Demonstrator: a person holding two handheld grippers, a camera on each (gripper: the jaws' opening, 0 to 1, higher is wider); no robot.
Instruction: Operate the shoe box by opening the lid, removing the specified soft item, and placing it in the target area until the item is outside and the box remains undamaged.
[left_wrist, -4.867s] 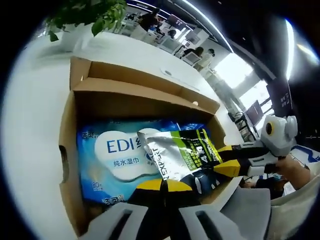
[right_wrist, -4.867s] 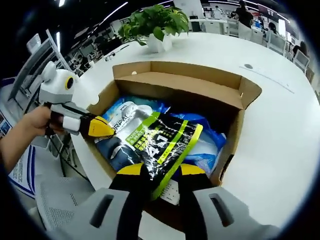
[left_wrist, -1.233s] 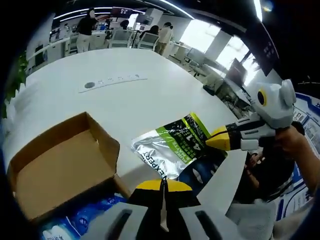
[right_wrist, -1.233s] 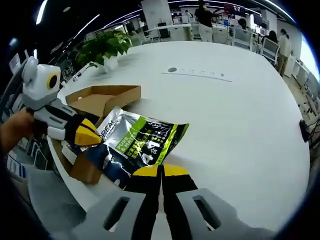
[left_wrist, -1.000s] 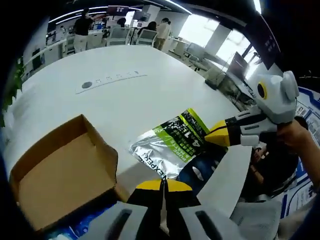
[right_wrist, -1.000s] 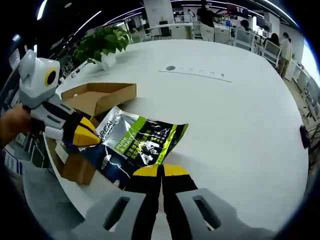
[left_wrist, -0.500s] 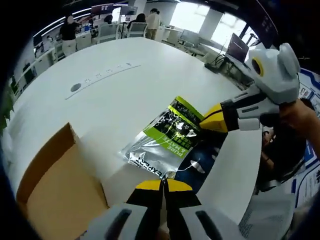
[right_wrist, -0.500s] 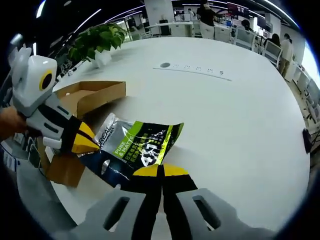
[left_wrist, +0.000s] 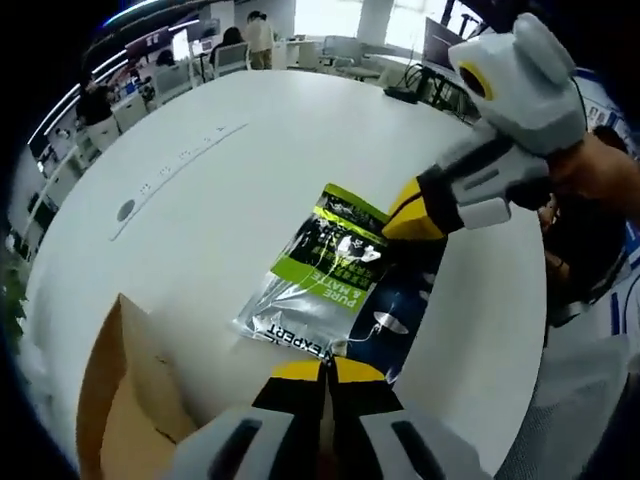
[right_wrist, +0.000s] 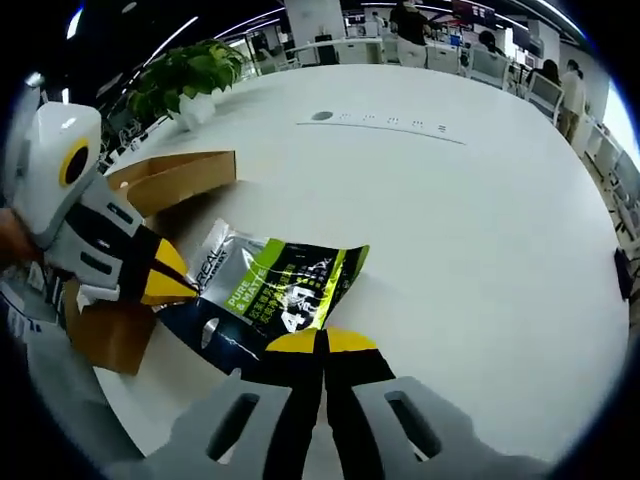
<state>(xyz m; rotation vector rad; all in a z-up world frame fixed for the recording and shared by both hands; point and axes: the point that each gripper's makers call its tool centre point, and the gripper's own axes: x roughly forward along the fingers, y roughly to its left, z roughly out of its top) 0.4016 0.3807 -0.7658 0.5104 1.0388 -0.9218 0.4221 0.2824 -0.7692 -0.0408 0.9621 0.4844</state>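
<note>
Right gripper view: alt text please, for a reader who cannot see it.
Two grippers hold a green and silver pouch over a white table: the right gripper shut on its near edge, the left gripper on its left side. An open cardboard box sits behind at left, with a potted plant beyond.

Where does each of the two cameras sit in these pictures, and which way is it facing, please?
Left gripper view: rides on the left claw, looking along its shut jaws down at the pouch on the white table; the right claw and a hand enter from the right.
Right gripper view: rides on the right claw, facing the pouch from its other edge; the left claw enters from the left.
Shared: pouch, table, cardboard box.
</note>
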